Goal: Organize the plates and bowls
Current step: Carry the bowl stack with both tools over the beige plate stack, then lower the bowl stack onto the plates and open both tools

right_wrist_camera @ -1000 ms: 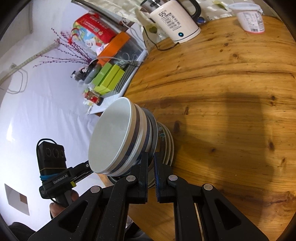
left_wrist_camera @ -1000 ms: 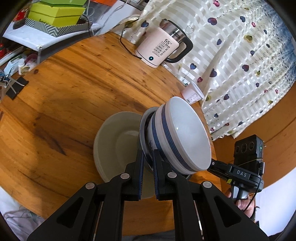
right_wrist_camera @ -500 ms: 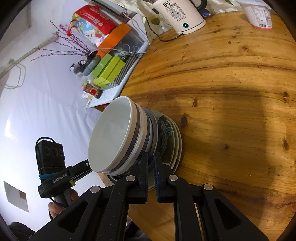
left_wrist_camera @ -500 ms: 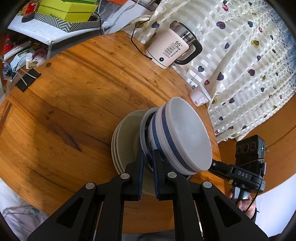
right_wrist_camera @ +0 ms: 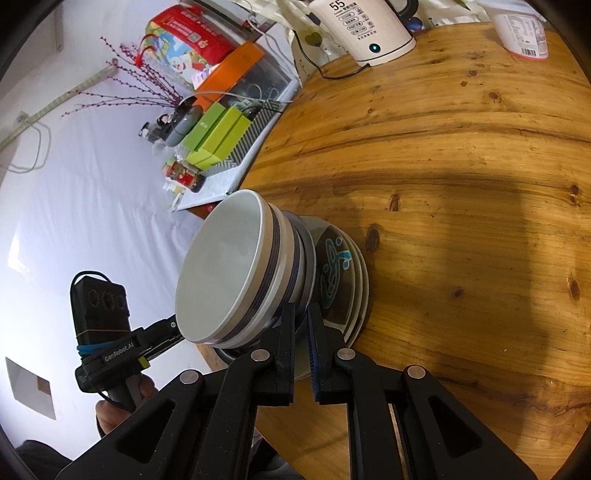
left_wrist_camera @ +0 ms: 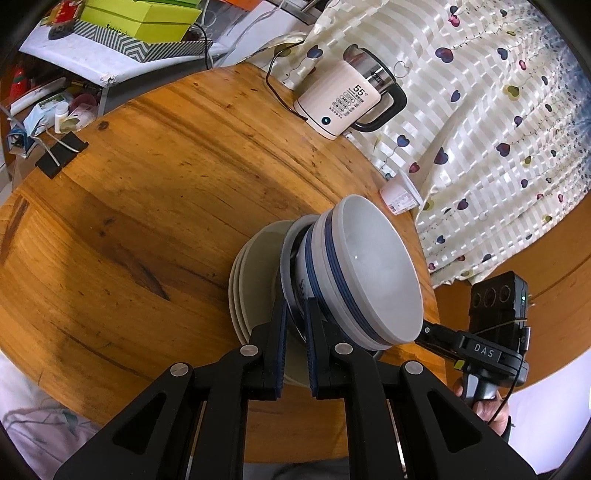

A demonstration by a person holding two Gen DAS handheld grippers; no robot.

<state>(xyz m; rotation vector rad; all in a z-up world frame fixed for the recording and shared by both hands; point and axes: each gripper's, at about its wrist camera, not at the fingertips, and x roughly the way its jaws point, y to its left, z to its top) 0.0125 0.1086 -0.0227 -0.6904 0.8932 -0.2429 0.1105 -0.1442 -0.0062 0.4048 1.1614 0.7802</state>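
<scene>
A round wooden table [left_wrist_camera: 155, 206] fills both views, with a white shelf of green boxes [left_wrist_camera: 147, 22] beyond its far left edge and a heart-print curtain [left_wrist_camera: 498, 129] to the right. Compared with a second ago, the plate stack [left_wrist_camera: 251, 280] has crept nearer under the carried load: then a single wide plate face showed beneath, now several stacked rims sit just behind the bowls, so the load looks to be settling onto the pile, which would all but finish the gathering. The left gripper [left_wrist_camera: 295, 314] is clamped on the rim of the grey plate [left_wrist_camera: 290, 266] that carries the nested blue-banded bowls [left_wrist_camera: 369, 273]; the right gripper [right_wrist_camera: 301, 317] pinches the same plate's opposite rim, jaws tight. In the right wrist view the patterned plate [right_wrist_camera: 336, 266] under the load lies near the table's edge, so a careless release could tip things off. Further right stand a cream kettle [left_wrist_camera: 343, 103] with its cord and a small white cup [left_wrist_camera: 400, 194], both well apart from the pile and not blocking it.
</scene>
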